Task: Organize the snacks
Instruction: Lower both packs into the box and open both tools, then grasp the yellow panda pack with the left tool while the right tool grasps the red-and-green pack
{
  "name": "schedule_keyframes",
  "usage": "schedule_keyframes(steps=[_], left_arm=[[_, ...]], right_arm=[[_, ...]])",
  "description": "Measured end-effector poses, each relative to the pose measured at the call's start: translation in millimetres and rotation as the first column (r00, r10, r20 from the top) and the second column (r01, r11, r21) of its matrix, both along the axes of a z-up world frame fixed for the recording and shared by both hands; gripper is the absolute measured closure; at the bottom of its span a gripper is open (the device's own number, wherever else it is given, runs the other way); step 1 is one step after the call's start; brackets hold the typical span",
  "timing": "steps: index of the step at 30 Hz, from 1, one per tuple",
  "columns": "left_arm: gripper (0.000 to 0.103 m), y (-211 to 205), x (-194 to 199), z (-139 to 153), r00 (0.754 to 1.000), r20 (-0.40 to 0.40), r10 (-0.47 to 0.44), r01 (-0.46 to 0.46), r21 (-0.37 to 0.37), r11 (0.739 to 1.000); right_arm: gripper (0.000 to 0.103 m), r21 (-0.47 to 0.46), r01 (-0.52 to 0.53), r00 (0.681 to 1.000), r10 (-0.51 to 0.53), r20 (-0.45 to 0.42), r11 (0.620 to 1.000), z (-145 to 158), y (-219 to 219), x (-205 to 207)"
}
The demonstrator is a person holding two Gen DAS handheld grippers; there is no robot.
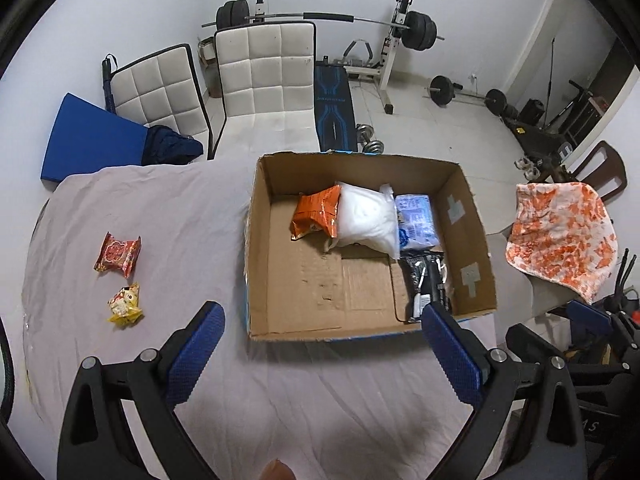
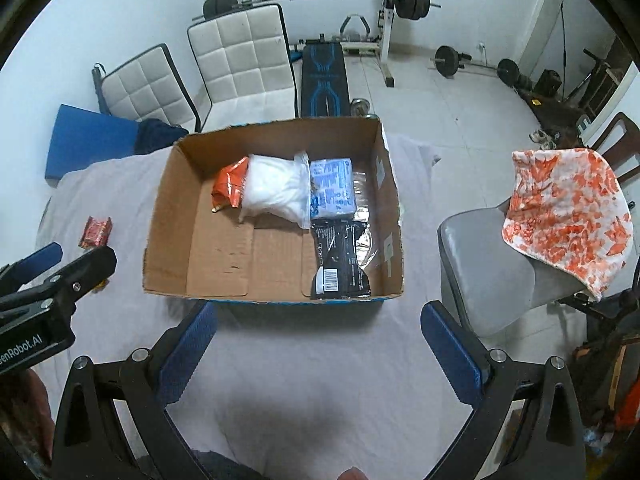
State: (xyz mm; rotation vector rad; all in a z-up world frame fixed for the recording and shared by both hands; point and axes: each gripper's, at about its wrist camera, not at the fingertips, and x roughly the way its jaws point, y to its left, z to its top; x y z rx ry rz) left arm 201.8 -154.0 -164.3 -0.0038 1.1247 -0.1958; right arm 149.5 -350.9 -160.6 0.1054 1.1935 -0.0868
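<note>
An open cardboard box [image 1: 260,248] [image 2: 168,200] stands on the cloth-covered table. Inside lie an orange packet [image 1: 316,216] [image 2: 230,188], a white bag [image 1: 368,216] [image 2: 276,190], a pale blue pack [image 1: 416,220] [image 2: 332,188] and a black pack [image 1: 428,280] [image 2: 340,264]. Left of the box, on the cloth, rest a red snack packet [image 1: 118,254] [image 2: 95,232] and a small yellow one [image 1: 126,306]. My left gripper [image 1: 320,324] hovers open before the box's near wall, holding nothing. My right gripper [image 2: 318,320] is open and empty too, just short of the box.
Two white padded chairs [image 1: 264,76] and a blue mat [image 1: 88,136] stand beyond the table. A grey chair [image 2: 488,264] with an orange-patterned towel [image 2: 568,208] is on the right. Weights and a bench [image 1: 334,112] fill the floor behind.
</note>
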Motion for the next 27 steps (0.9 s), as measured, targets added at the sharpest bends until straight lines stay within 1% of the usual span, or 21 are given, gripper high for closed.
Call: schedule_keyframes(steps=[4, 8, 12, 14, 15, 17, 21, 24, 25, 26, 27], left_arm=[[0.002, 4, -6, 8, 1.0, 0.013, 0.001, -0.001, -0.007, 1.0], [0.002, 11, -9, 12, 1.0, 0.008, -0.004, 0.005, -0.025, 1.0], [0.002, 27, -10, 19, 1.0, 0.009, -0.009, 0.009, -0.045, 0.999], [0.002, 40, -9, 24, 1.0, 0.012, -0.004, 0.005, -0.052, 0.999], [0.002, 51, -8, 28, 1.0, 0.011, 0.005, -0.005, -0.058, 0.998], [0.002, 70, -7, 31, 1.0, 0.016, 0.027, -0.026, -0.059, 0.998], [0.002, 131, 0, 32, 0.995, 0.021, 0.1, -0.099, -0.046, 0.994], [0.002, 184, 8, 18, 0.984, -0.01, 0.177, -0.177, -0.022, 0.984], [0.002, 205, 11, 10, 0.977, -0.028, 0.209, -0.21, -0.011, 0.978], [0.002, 217, 14, 3, 0.973, -0.042, 0.226, -0.226, -0.001, 0.974], [0.002, 238, 18, -10, 0.965, -0.074, 0.252, -0.251, 0.015, 0.968]], right_arm=[[0.0, 0.01, 0.008, 1.0, -0.008, 0.009, 1.0, 8, 4, -6], [0.0, 0.02, 0.027, 1.0, -0.027, 0.006, 0.999, 11, 9, -7], [0.0, 0.015, 0.031, 0.999, -0.031, 0.013, 0.999, 20, 24, -7], [0.0, 0.028, 0.022, 1.0, -0.023, 0.014, 0.999, 25, 39, -5], [0.0, 0.033, 0.017, 1.0, -0.018, 0.016, 0.999, 26, 46, -3], [0.0, 0.032, -0.012, 1.0, 0.011, 0.021, 0.999, 30, 71, 4], [0.0, 0.049, -0.07, 0.998, 0.07, 0.011, 0.996, 28, 121, 23], [0.0, 0.057, -0.131, 0.991, 0.131, -0.002, 0.99, 19, 167, 41], [0.0, 0.055, -0.151, 0.988, 0.152, -0.013, 0.987, 13, 183, 49], [0.0, 0.057, -0.167, 0.985, 0.169, -0.022, 0.984, 7, 196, 55], [0.0, 0.065, -0.182, 0.982, 0.184, -0.032, 0.981, -2, 210, 63]])
